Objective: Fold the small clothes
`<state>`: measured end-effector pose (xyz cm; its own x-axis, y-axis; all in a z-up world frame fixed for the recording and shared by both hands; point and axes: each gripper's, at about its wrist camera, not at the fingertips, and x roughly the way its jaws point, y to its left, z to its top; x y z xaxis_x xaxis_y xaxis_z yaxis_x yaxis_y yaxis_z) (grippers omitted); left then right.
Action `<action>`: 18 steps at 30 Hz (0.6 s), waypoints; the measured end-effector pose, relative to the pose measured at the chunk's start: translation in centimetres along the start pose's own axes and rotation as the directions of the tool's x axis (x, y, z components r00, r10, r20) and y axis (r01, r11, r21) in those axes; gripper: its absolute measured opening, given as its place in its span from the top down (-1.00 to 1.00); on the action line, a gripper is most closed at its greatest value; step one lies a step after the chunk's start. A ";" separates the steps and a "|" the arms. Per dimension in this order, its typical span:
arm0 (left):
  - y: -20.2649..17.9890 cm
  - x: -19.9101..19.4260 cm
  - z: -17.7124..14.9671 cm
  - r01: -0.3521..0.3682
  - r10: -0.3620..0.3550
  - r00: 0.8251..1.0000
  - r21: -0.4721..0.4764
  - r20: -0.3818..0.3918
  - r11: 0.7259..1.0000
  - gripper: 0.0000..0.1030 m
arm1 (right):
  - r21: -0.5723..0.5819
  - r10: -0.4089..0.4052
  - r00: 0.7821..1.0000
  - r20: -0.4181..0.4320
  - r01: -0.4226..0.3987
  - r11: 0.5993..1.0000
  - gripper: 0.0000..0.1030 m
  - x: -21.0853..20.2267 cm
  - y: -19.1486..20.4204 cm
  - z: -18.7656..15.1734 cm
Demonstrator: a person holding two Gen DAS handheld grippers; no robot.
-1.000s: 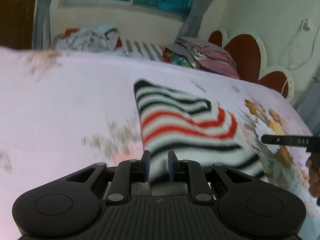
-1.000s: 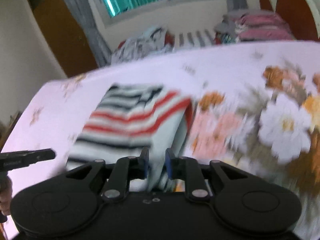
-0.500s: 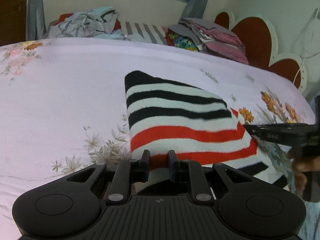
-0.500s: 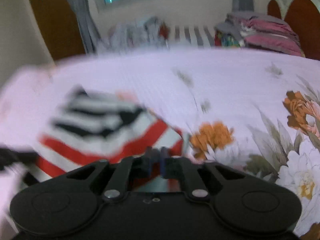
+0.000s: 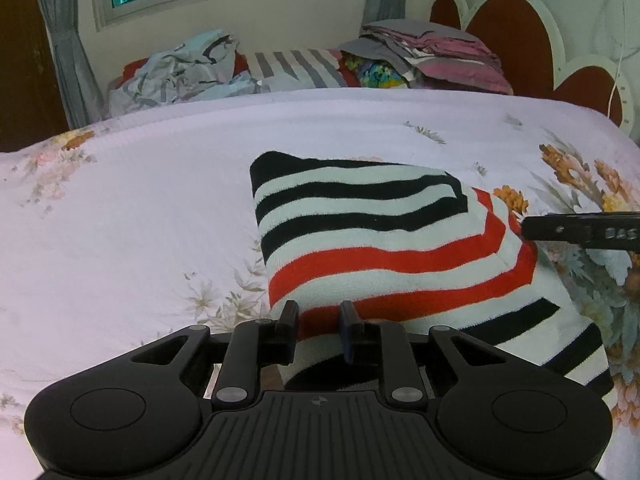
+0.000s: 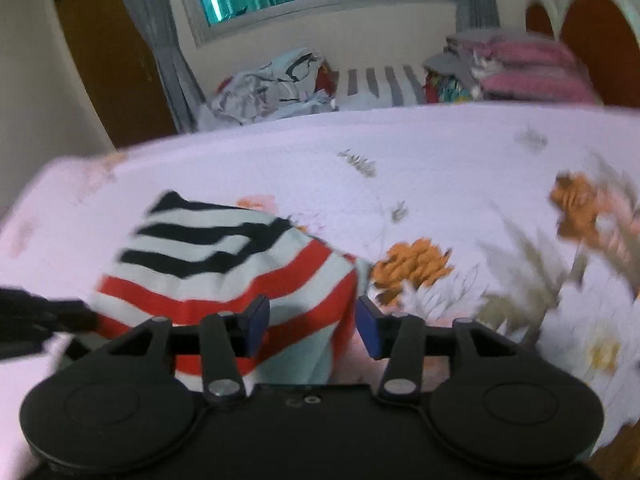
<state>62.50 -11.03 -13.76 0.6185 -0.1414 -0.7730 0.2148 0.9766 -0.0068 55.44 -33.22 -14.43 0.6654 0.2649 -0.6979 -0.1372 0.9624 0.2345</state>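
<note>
Left wrist view: my left hand-held gripper [image 5: 318, 316] is clenched on the near edge of the striped garment [image 5: 384, 248], the cloth pinched between its two fingers; the garment lies folded over on the bed [image 5: 132, 216], a black-and-white panel doubled over the red-striped part, nearer the bed's right side than its left; the tip of the right hand-held gripper [image 5: 580, 232] comes in from the right, just beside the garment's right edge, though I cannot tell from here whether it touches; a pile of unfolded clothes [image 5: 180, 72] and a stack of folded clothes [image 5: 432, 52] sit beyond the far edge of the bed, well apart from the work.

Right wrist view: this frame is blurred; the right hand-held gripper [image 6: 312, 322] is released, its blue pads spread with the garment's red-striped corner lying between them but not gripped; the left tool shows as a dark smear at the frame's left edge.

I judge the fold in hand is laid down and the letting-go is half done; the next move calls for opening my left gripper too, drawing both back low and straight so the layers do not drag, then choosing fresh edges if another fold is wanted.
</note>
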 end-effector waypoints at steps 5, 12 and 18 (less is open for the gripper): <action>-0.4 -2.1 -0.1 -0.004 0.003 0.996 0.008 0.085 1.000 -0.77 | 0.158 0.130 0.991 -0.008 -0.127 0.979 -0.07 -1.4 -1.9 -0.4; 2.1 -0.6 -0.8 0.105 -0.103 0.994 -0.117 0.025 0.988 -0.73 | 0.430 0.306 0.951 -0.039 -0.260 0.864 -0.20 -0.2 -5.6 -2.8; 4.9 2.3 -2.9 0.241 -0.261 0.965 -0.337 -0.013 0.910 -0.50 | 0.495 0.355 0.930 -0.097 -0.264 0.828 -0.26 1.1 -6.3 -4.3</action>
<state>62.81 -6.11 -17.45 0.5310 -0.3888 -0.7529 0.0897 0.9093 -0.4063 53.87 -38.76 -19.64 0.4988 0.5938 -0.6313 0.0733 0.6969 0.7134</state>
